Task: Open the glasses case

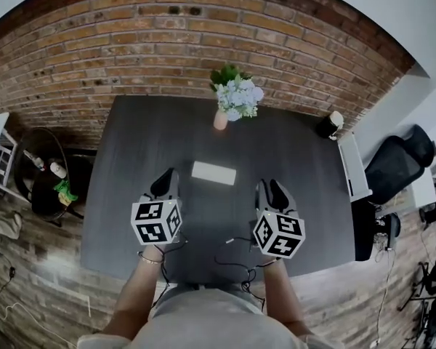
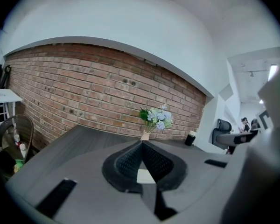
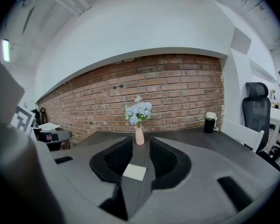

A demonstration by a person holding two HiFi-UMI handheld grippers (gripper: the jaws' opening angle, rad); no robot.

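Observation:
The white glasses case [image 1: 213, 172] lies flat and closed in the middle of the dark table [image 1: 131, 217]. My left gripper [image 1: 167, 176] hovers just left of it and a little nearer to me, fingertips touching, nothing held. My right gripper [image 1: 270, 187] hovers just right of it with its jaws apart and empty. In the left gripper view the case [image 2: 146, 176] shows low behind the left gripper [image 2: 142, 144], whose tips meet. In the right gripper view the case [image 3: 134, 171] lies ahead, seen in the gap of the right gripper [image 3: 140, 143].
A pink vase of pale blue flowers [image 1: 232, 97] stands at the table's far edge, against the brick wall. A black cup with a white lid [image 1: 330, 124] sits at the far right corner. A white side desk [image 1: 352, 167] and office chair [image 1: 396, 158] stand to the right, a round side table [image 1: 47, 180] to the left.

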